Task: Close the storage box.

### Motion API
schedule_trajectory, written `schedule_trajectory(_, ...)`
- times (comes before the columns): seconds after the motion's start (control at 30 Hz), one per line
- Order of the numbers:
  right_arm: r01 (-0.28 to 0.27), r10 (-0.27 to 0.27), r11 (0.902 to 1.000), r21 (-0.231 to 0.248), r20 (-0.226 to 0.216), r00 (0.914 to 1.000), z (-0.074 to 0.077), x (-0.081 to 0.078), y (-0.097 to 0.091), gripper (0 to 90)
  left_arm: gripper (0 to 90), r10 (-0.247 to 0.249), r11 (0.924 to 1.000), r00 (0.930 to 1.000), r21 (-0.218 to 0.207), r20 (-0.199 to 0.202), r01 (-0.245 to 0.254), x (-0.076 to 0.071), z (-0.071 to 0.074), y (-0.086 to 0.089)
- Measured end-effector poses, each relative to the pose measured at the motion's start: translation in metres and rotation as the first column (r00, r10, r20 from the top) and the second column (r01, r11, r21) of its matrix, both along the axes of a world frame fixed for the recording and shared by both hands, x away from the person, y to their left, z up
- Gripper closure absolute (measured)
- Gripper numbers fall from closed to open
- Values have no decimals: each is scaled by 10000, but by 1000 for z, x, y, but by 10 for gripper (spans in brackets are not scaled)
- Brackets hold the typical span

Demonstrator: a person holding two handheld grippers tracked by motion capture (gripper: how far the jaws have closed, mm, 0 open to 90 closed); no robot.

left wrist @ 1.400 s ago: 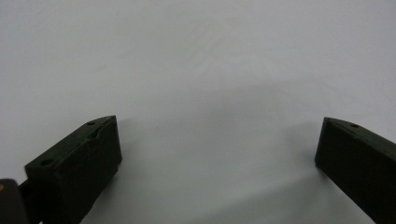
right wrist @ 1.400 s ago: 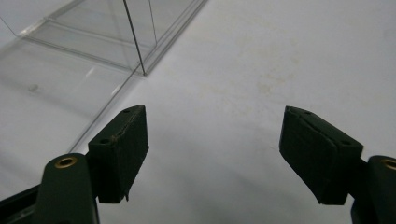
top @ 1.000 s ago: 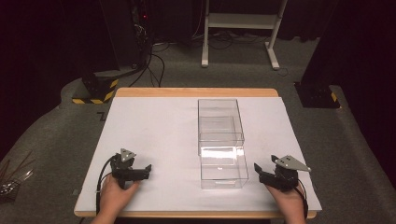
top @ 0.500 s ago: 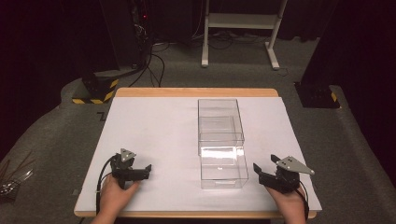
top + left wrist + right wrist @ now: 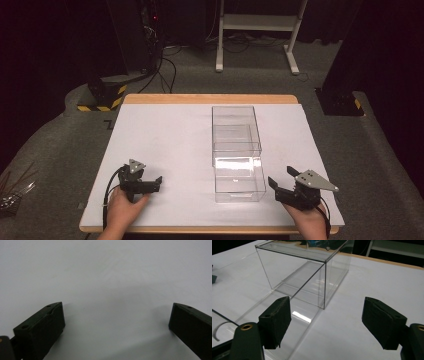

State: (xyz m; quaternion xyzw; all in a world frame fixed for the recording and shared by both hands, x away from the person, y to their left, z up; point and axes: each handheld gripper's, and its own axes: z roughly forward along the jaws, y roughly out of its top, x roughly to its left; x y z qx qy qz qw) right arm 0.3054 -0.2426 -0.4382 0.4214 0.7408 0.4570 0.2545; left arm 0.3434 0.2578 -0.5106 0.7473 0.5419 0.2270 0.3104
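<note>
Starting position, high view: you rested the left tool point(image 5: 159, 181) and right tool point(image 5: 278, 177) on the white surface point(image 5: 165, 140), the clear box point(image 5: 236, 150) between them, nearer your right.
Left gripper view: jaws stood wide apart over bare surface.
Right gripper view: jaws were apart, box point(image 5: 304, 272) just ahead, untouched.
Next move, probably: reach to the box wall.

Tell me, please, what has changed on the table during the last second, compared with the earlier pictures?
Nothing has visibly changed. The left gripper and the right gripper rest open at the near edge of the white table as before, and the clear plastic box stands between them in the same place, with its drawer pulled out toward the person.
</note>
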Motion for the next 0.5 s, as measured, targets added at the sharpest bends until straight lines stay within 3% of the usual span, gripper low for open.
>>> schedule_trajectory(0.5, -475, 469, 9980, 410, 147, 9988, 4, -10, 9, 235, 6, -1, 10000, 10000, 0, 3, 1, 0, 0, 0)
